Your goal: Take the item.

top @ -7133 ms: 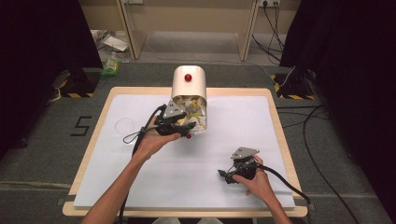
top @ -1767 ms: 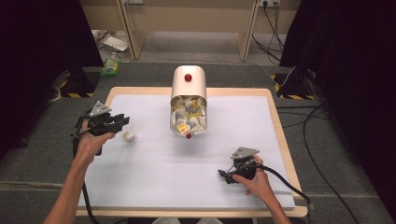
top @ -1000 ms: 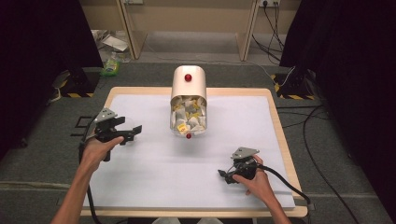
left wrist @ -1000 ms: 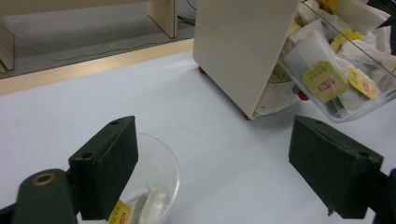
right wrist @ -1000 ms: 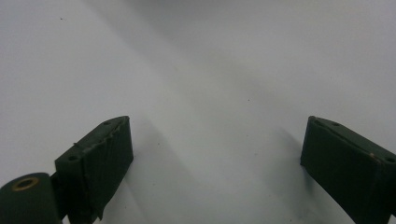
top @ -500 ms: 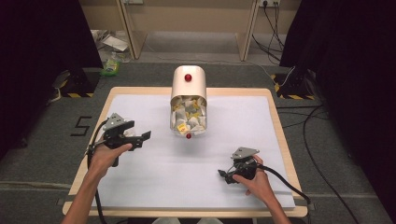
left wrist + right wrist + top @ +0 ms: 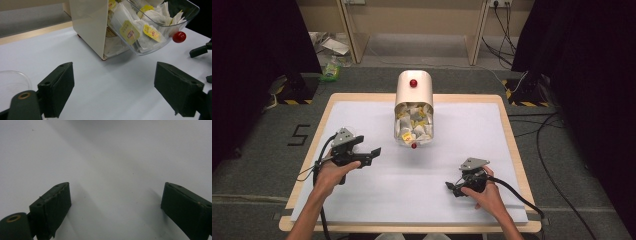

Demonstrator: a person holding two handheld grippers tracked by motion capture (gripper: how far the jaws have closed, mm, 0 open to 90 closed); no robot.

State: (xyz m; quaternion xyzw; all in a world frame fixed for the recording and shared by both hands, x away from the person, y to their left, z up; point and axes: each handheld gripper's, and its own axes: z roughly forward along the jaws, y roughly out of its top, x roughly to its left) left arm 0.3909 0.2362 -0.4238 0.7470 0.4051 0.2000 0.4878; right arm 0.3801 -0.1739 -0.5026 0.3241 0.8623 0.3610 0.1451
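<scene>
Centrally, toward the far edge of the table (image 7: 362, 100), stands a cream dispenser (image 7: 413, 92) with a red knob on its top; this serves as the landmark. Its clear front bin (image 7: 160, 22) is tilted open toward the person and is packed with tea bags (image 7: 140, 25) bearing yellow tags, and a second red knob (image 7: 179, 37) sits at the bin's lower lip. Left of the dispenser and nearer the person, the left gripper (image 7: 368, 154) is held above the white table cover, aimed toward the dispenser's base; its jaws stand wide apart with nothing between them, as the left gripper view confirms. In that view a clear round dish (image 7: 13, 81) lies on the cover at the left edge, well apart from the dispenser. Right of the dispenser and nearer the person than it, the right gripper (image 7: 451, 188) rests low at the cover in the right hand (image 7: 484, 192), well apart from the bin. Its jaws likewise stand wide apart, framing bare white cover in the right gripper view. Cables (image 7: 522, 197) trail from both grippers toward the near table edge.
</scene>
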